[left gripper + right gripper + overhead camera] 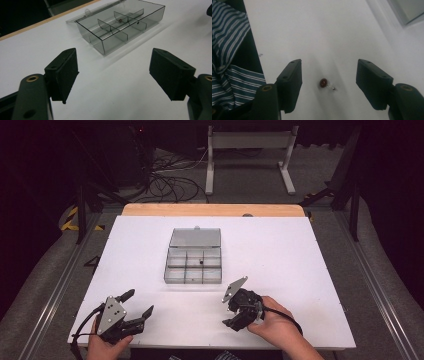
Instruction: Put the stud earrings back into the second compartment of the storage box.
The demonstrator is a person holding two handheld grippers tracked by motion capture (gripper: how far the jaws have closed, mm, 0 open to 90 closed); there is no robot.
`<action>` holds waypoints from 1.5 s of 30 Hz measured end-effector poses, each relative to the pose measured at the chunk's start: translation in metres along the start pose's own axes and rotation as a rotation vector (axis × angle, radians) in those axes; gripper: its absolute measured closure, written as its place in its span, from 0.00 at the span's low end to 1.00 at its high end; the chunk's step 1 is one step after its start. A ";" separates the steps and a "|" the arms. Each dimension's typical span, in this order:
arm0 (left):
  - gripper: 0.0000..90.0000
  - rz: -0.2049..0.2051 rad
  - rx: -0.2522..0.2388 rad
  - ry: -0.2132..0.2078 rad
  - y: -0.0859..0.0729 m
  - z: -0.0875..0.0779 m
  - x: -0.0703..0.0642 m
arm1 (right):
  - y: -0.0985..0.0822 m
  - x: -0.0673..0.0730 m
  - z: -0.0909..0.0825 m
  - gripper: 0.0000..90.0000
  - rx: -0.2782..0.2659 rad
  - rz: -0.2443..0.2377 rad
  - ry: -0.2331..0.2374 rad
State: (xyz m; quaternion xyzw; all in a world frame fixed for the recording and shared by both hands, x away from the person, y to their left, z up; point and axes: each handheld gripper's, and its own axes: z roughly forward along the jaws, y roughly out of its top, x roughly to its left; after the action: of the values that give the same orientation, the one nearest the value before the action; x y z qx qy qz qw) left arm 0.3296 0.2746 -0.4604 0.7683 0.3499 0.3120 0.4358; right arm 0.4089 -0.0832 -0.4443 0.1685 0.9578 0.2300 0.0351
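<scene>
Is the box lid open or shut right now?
Open. The lid lies folded back flat on the table behind the box, and the dividers show uncovered from above, with one small item in a compartment.

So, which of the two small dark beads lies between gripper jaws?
The reddish-brown bead on the bare table, between the right gripper open jaws, untouched. The other bead sits inside the box, middle compartment.

Organiser box [409,10]: right tool view, cut off at the top right edge, one corner showing
Small dark item in a box compartment [201,262]: high view, too small to identify
Striped garment [229,50]: cut off at the left edge
Stud [323,83]: pin end blurred, detail unreadable
Right tool [239,312]: tips hidden under its own body in the high view
</scene>
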 end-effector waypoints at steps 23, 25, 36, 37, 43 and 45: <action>0.26 0.009 0.011 -0.006 0.000 0.002 -0.001 | 0.001 0.001 0.017 0.82 0.161 -0.056 -0.011; 0.26 0.009 0.010 -0.005 0.000 0.001 -0.001 | 0.002 0.001 0.018 0.83 0.164 -0.068 -0.014; 0.26 0.008 0.007 0.001 0.000 0.001 0.000 | 0.004 0.003 0.014 0.86 0.141 -0.071 -0.010; 0.26 0.008 0.007 0.002 0.000 0.001 0.000 | 0.005 0.003 0.013 0.86 0.135 -0.074 -0.011; 0.26 0.004 0.005 0.003 0.000 0.001 0.000 | 0.013 0.000 0.001 0.86 0.070 -0.061 -0.012; 0.26 0.005 0.005 0.003 0.000 0.001 0.000 | 0.016 -0.001 -0.003 0.86 0.053 -0.057 -0.020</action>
State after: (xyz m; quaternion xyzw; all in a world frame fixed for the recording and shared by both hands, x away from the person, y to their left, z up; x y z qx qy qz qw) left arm 0.3301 0.2743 -0.4606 0.7699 0.3494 0.3134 0.4324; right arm 0.4146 -0.0712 -0.4338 0.1443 0.9676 0.2019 0.0468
